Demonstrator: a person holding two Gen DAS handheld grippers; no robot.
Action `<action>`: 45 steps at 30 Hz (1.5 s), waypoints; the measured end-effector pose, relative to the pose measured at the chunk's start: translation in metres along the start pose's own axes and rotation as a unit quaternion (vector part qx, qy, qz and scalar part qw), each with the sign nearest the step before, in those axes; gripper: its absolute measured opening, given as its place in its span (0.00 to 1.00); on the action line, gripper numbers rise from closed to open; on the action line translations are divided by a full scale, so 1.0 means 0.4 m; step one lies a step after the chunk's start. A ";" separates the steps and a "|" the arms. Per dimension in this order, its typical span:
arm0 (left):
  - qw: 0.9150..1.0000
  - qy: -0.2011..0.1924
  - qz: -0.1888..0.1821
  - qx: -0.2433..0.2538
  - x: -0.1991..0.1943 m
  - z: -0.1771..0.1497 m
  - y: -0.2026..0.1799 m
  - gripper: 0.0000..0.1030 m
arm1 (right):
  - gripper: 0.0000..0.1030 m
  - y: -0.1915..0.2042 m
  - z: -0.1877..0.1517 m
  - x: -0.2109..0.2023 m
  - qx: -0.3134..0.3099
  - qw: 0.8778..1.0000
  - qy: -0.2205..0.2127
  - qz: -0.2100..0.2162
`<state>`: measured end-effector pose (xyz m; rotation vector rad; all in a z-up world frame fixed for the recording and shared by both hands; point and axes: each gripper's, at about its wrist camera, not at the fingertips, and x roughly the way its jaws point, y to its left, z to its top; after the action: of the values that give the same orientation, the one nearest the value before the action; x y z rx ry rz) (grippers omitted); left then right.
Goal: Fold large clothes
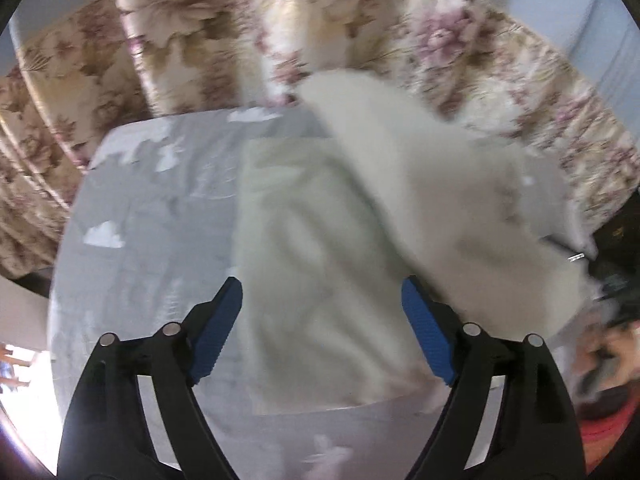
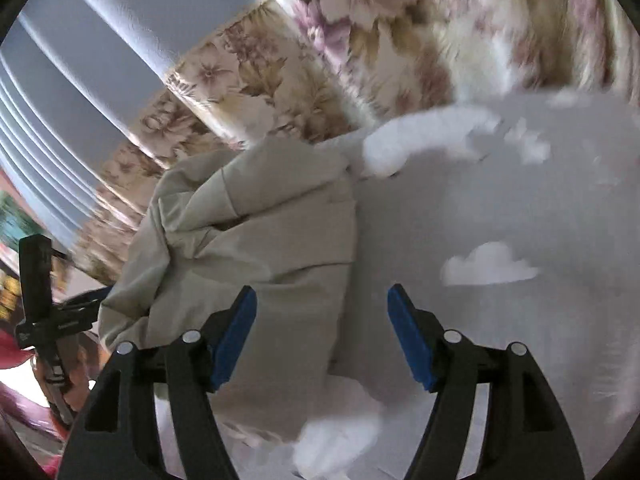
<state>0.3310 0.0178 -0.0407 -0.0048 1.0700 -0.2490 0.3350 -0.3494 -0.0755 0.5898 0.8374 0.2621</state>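
Observation:
A cream garment point(image 1: 320, 264) lies on a grey sheet with white cloud prints point(image 1: 152, 208). Its right part is raised and blurred with motion. My left gripper point(image 1: 322, 300) is open and empty, hovering just above the garment's near part. In the right wrist view the same garment point(image 2: 256, 248) lies bunched and partly folded at the left of the grey sheet point(image 2: 500, 208). My right gripper point(image 2: 322, 312) is open and empty above the garment's right edge. The other gripper's black frame point(image 2: 44, 312) shows at the far left.
Floral curtains point(image 1: 192, 40) hang behind the bed, also seen in the right wrist view point(image 2: 320, 52). A pale blue wall point(image 2: 100, 40) is behind them. A small white cloth point(image 2: 416, 140) lies at the sheet's far edge. Another white piece point(image 2: 340, 440) lies near the bottom.

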 end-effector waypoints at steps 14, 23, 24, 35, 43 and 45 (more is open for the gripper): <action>0.997 0.048 -0.031 0.044 0.134 0.021 -0.163 0.30 | 0.49 0.017 -0.047 0.129 0.029 0.990 0.035 0.135; 0.999 0.013 0.030 0.038 0.040 -0.012 0.066 0.06 | 0.34 0.393 -0.018 0.144 -0.175 0.980 0.055 0.077; 0.999 0.015 0.034 0.033 0.043 -0.019 0.088 0.06 | 0.34 0.431 -0.021 0.160 -0.199 0.976 0.064 0.063; 0.995 0.068 0.061 0.043 0.201 -0.099 0.174 0.13 | 0.41 0.493 -0.078 0.275 -0.306 0.945 0.111 -0.034; 0.997 -0.007 0.070 0.045 0.007 -0.101 0.190 0.52 | 0.51 0.444 -0.128 0.074 -0.293 0.953 0.075 -0.029; 0.997 -0.015 0.041 0.056 -0.008 -0.099 0.154 0.57 | 0.51 0.441 -0.157 0.076 -0.299 0.950 0.079 -0.028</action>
<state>0.3077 0.0831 -0.0646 0.1352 1.0233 -0.2325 0.3085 -0.1687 -0.0236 -0.0253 0.8734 0.4926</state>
